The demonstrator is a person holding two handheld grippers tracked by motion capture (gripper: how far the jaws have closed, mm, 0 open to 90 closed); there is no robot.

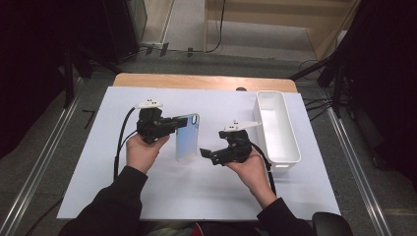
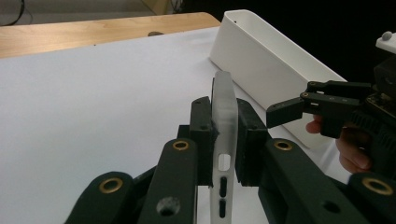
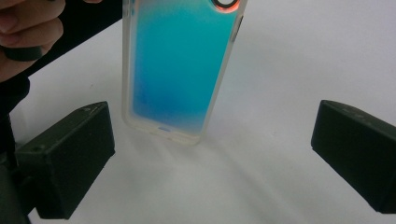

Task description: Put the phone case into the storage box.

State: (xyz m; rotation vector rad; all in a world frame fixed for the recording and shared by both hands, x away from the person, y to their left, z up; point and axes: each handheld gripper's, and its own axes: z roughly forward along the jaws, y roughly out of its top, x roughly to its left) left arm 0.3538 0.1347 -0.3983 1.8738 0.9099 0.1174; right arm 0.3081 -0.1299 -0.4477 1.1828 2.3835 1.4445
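A translucent phone case with a blue back and frosted rim hangs upright above the white table mat. My left gripper is shut on its edge near the camera cutout; in the left gripper view both pads clamp the case edge-on between my left gripper's jaws. My right gripper stands open just right of the case's lower end, pointing at it. In the right gripper view the case hangs ahead of my right gripper, whose wide-spread pads touch nothing.
A long white bin stands at the right side of the mat, close behind my right hand; the bin also shows in the left gripper view. The wooden table edge runs along the back. Floor rails flank the table.
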